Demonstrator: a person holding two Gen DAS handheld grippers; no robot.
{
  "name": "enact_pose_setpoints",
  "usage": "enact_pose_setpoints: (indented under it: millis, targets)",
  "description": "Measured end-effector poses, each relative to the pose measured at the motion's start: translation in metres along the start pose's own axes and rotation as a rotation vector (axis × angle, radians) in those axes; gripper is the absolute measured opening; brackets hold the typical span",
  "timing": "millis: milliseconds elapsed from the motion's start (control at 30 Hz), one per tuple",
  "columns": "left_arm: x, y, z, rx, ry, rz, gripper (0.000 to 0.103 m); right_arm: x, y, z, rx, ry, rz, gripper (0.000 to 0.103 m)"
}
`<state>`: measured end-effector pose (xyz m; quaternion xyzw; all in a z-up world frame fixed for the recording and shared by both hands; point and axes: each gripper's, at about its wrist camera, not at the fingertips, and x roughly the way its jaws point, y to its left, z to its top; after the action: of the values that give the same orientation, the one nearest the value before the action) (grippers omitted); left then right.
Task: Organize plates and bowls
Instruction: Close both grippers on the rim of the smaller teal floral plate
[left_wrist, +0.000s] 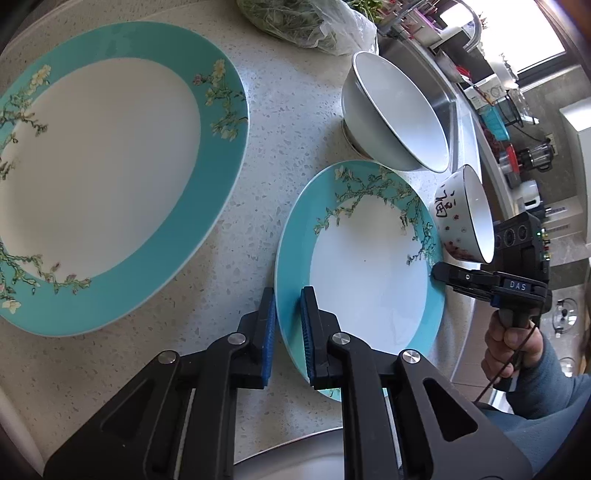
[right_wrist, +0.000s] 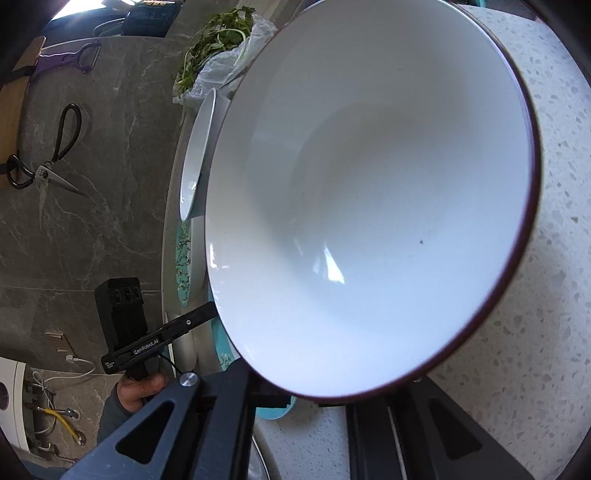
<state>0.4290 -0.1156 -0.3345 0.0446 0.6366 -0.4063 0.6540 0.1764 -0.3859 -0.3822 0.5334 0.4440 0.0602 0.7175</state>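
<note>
Left gripper: angled steeply down, its blue pads clenched on the near rim of the small turquoise-bordered blossom plate.
Right gripper: held in a hand, fingers closed on the small white bowl with red flowers and dark characters.
Small plate: flat on the speckled white countertop, beside the large turquoise-bordered plate.
Small bowl: tipped, mouth sideways.
Large white bowl: tilted likewise.
Writing: "DAS"; "GenRobot.AI".

Black claw, blue pads
</note>
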Motion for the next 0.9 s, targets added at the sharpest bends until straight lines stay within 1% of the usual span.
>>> enact_pose_setpoints:
  millis: [233, 467, 767, 900]
  targets:
    - [-0.001, -0.002, -0.007, -0.003, -0.014, 0.001, 0.011, -0.001, 0.002, -0.002, -0.002, -0.001, -0.012, 0.011]
    - [-0.005, 0.005, -0.011, -0.034, -0.028, -0.013, 0.011, 0.003, 0.015, -0.003, -0.015, 0.006, -0.007, 0.011]
    - [-0.024, -0.002, -0.013, -0.028, -0.069, -0.029, 0.011, -0.004, 0.029, -0.002, -0.027, 0.001, -0.008, 0.011]
    - [-0.035, -0.004, -0.02, -0.035, -0.09, -0.035, 0.011, -0.011, 0.037, -0.003, -0.04, -0.001, 0.0, 0.011]
